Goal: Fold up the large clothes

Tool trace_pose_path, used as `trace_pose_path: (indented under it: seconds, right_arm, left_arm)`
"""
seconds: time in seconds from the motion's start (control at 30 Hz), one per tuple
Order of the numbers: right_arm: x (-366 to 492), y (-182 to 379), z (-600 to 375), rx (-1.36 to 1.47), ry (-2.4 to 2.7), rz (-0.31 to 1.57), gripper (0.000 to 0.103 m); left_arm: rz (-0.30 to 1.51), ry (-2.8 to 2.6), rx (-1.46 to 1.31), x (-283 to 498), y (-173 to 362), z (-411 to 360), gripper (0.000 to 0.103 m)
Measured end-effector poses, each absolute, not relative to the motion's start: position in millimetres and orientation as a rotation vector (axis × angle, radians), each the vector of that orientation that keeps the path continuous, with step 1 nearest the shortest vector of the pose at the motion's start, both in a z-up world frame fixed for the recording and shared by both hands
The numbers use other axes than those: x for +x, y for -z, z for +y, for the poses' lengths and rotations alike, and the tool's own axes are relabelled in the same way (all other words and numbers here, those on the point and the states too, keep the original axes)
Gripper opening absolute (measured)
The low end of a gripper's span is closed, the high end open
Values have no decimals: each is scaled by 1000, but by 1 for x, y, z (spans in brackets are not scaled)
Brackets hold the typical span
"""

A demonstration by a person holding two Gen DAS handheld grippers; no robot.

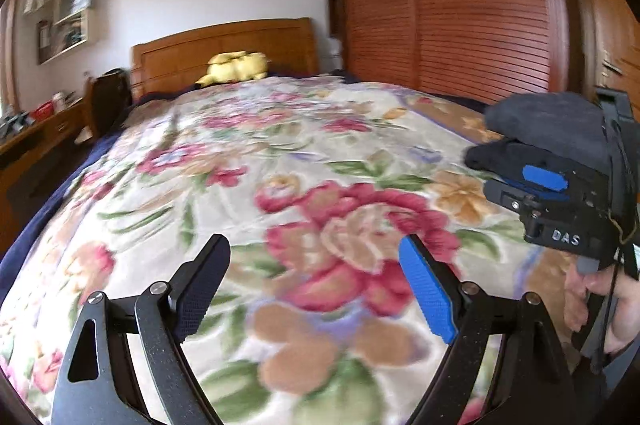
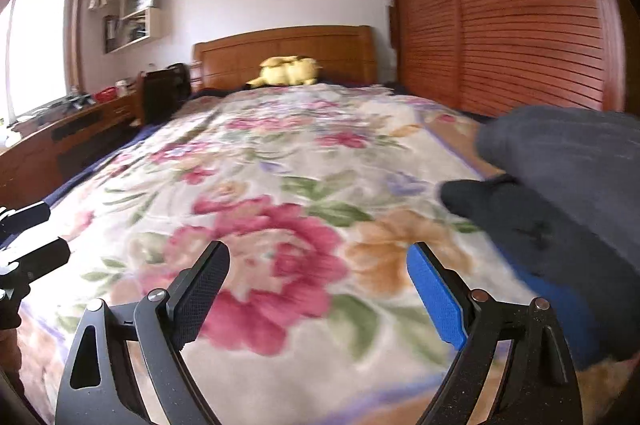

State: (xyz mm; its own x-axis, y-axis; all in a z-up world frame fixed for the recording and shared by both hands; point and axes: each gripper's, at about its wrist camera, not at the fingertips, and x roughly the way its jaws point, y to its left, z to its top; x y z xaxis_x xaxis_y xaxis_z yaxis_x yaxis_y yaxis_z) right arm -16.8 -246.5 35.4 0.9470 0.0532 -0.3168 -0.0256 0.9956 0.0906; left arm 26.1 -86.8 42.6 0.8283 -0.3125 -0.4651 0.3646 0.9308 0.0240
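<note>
Both the left gripper (image 1: 316, 289) and right gripper (image 2: 320, 295) gape empty; the soft, limp dark garments (image 2: 560, 185) at the bed's (image 2: 280, 165) right edge want pinching at a hem.

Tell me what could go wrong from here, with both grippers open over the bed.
1. The dark clothes lie piled at the bed's right edge; a careless tug might drag them off.
2. The right gripper could pinch the floral blanket along with the garment.
3. The left gripper is close beside it; they might collide.

Blanket (image 2: 280, 165): spread over the bed
Folded clothes (image 2: 560, 185): on the blanket's right side
Plush toy (image 2: 286, 71): before the headboard (image 2: 280, 49)
Wardrobe (image 2: 500, 17): right of the bed
</note>
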Motion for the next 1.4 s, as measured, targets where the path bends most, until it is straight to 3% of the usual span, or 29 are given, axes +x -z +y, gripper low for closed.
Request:
trace_pose_path:
  seconds: [0.53,0.97,1.4]
  right_arm:
    - [34,-35,-190,48,-209,231,91]
    - [50,19,-192,16,-144,178,91]
    - [45,10,-180,9,-144,196,91]
  left_arm:
    - [397,147,11,67,-39,5,87]
    - [332,99,-2,75,-3,25,87]
    - [344,98,14,75,5,21,87]
